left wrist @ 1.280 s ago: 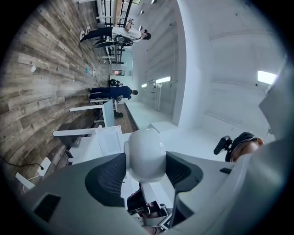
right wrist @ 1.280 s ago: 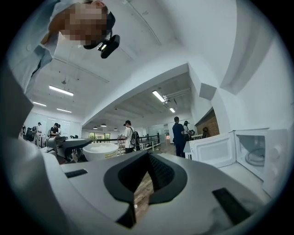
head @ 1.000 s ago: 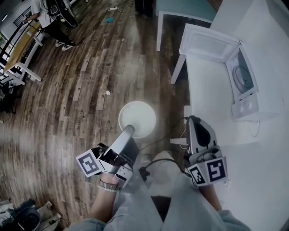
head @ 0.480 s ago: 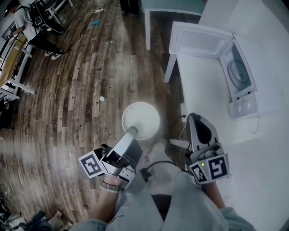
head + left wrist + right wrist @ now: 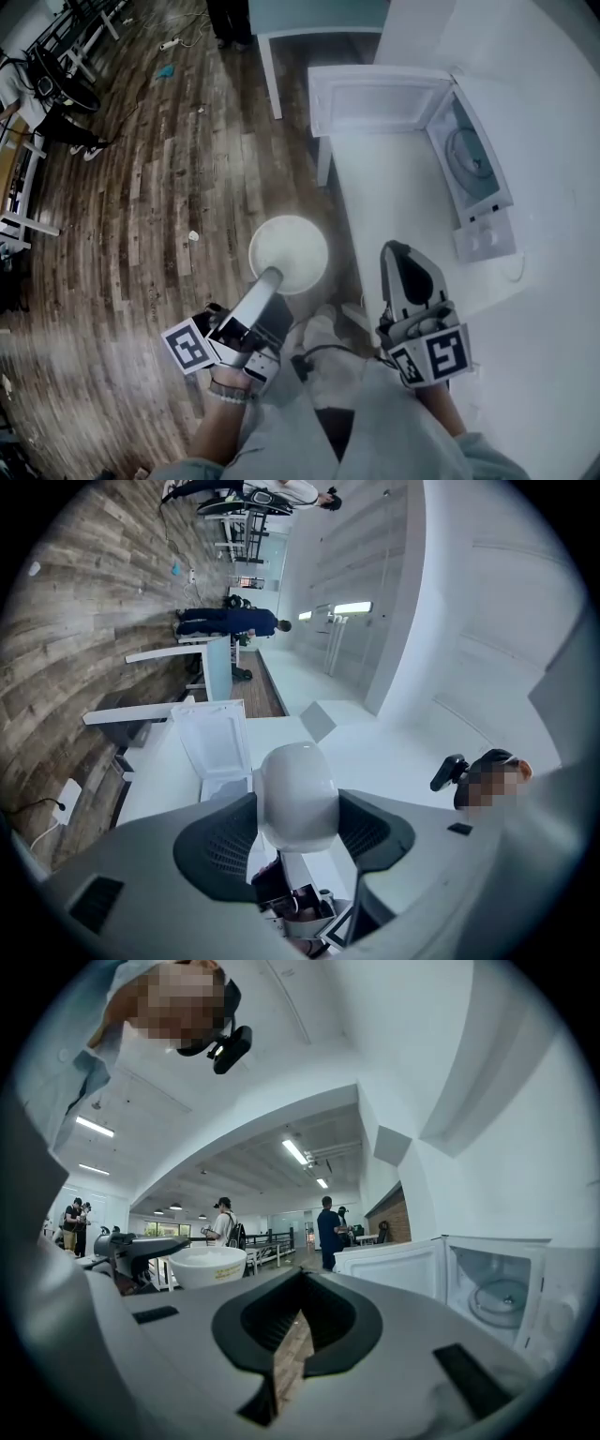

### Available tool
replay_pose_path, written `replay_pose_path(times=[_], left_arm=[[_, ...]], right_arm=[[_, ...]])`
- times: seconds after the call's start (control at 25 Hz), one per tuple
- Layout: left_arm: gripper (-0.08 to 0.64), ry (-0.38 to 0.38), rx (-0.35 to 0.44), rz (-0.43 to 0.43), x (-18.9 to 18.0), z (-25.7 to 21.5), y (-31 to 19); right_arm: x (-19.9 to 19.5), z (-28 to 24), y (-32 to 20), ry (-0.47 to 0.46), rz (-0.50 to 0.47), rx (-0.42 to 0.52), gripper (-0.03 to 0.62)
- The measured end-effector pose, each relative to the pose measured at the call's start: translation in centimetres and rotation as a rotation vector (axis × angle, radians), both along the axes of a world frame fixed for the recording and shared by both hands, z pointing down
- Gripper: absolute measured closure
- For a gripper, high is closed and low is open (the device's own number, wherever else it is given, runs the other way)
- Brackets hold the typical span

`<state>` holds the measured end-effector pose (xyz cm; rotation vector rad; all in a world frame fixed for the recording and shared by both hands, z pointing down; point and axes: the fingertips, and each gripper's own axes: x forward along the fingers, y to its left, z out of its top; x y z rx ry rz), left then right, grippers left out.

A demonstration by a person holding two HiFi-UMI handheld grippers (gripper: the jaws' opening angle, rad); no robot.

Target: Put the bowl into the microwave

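Left gripper point(image 5: 265, 281) grasps the white bowl point(image 5: 288, 251) by its rim; I hold it over the wooden floor point(image 5: 141, 216), just off the edge of the white bench point(image 5: 394, 197). Right gripper point(image 5: 396, 251) is clenched on nothing, to the bowl's right. Farther along the bench stands the microwave point(image 5: 480, 211), its door point(image 5: 380, 98) swung wide open

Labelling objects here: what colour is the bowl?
White; the bowl shows best in the head view.

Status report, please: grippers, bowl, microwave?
Left gripper shut on bowl rim, over the floor. Right gripper shut, empty. Microwave on table, door open, only turntable inside.
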<state>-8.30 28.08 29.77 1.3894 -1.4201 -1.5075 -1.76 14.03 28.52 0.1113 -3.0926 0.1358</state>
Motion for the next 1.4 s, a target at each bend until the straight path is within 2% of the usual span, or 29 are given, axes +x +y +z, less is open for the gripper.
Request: replay_pose_path(times=[0.44, 0.72, 1.0, 1.12, 1.28, 1.4], left_arm=[[0.305, -0.006, 0.008, 0.11, -1.1, -0.1, -9.3], [0.305, -0.018, 0.002, 0.201, -0.3, -0.3, -13.2], [0.305, 0.0, 0.008, 0.286, -0.4, -0.4, -16.4], [0.305, -0.013, -0.013, 0.346, -0.8, 0.2, -18.0], [0.305, -0.009, -0.012, 0.43, -2.1, 0.4, -20.7], [0.305, -0.043, -0.024, 0.52, -2.9, 0.5, -22.9]], right_arm=[[1.0, 0.8, -8.7, 0.0, 0.127, 0.004, 0.595], [3.2, 1.1, -11.4, -0.007, 0.213, -0.008, 0.595], [4.7, 1.9, -13.5, -0.015, 0.299, -0.014, 0.595], [5.1, 2.4, -14.7, -0.012, 0.359, -0.038, 0.594], [4.8, 2.7, -16.1, 0.006, 0.445, -0.027, 0.595], [4.0, 2.8, -17.5, 0.007, 0.517, -0.04, 0.594]])
